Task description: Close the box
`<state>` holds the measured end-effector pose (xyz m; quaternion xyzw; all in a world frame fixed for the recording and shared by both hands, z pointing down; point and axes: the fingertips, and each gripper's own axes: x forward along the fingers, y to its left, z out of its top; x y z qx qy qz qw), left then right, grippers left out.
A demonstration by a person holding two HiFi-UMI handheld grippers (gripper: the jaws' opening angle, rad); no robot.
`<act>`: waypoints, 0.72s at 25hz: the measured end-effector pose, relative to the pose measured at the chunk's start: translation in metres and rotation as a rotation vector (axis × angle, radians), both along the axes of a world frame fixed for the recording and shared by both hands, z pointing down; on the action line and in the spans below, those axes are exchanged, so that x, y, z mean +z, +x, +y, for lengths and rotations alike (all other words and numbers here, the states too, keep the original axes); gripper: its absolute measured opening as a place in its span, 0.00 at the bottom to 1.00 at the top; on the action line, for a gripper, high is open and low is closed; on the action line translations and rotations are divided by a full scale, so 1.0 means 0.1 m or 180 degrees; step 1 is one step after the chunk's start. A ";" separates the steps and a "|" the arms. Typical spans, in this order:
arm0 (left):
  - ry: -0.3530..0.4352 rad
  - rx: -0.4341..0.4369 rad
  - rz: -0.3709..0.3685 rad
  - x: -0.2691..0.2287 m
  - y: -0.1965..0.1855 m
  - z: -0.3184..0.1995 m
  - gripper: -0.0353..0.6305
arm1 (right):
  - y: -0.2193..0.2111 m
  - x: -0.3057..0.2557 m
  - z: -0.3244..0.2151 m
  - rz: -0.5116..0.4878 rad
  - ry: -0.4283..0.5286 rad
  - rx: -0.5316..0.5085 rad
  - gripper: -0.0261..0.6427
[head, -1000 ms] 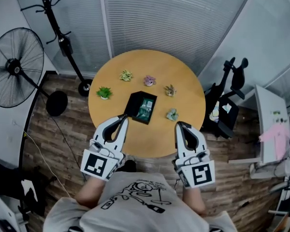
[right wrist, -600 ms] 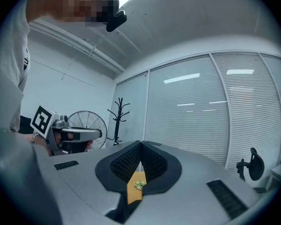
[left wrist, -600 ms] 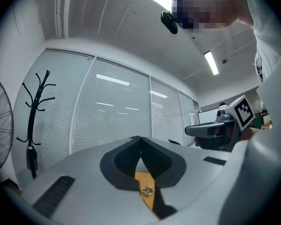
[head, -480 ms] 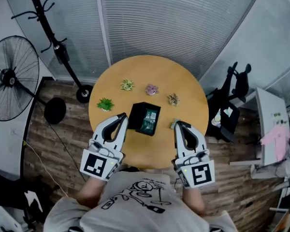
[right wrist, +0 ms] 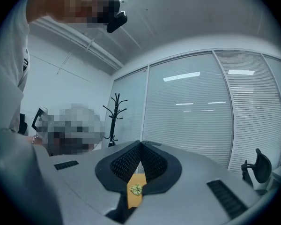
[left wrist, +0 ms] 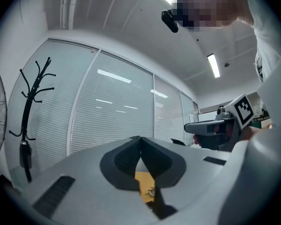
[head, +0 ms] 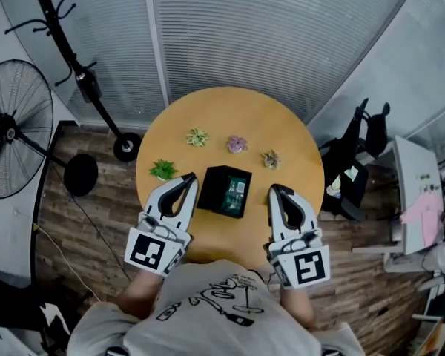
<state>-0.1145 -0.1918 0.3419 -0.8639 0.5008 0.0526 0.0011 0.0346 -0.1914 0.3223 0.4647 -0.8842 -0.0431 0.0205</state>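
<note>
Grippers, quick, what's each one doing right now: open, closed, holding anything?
Left gripper: closed, jaws together, holding nothing.
Right gripper: closed, jaws together, holding nothing.

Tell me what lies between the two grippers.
Head view: the open black box sits on the round table between the left gripper and the right gripper.

We note even, bright light from ceiling strip [left wrist: 214, 64]; glare streaks on blinds [right wrist: 196, 76]; fisheye vignette, edges bent.
</note>
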 end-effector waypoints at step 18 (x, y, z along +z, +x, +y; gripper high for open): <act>-0.0372 0.0156 0.0175 0.50 -0.06 -0.28 0.07 | 0.00 0.06 -0.14 0.0052 0.0004 0.0167 0.06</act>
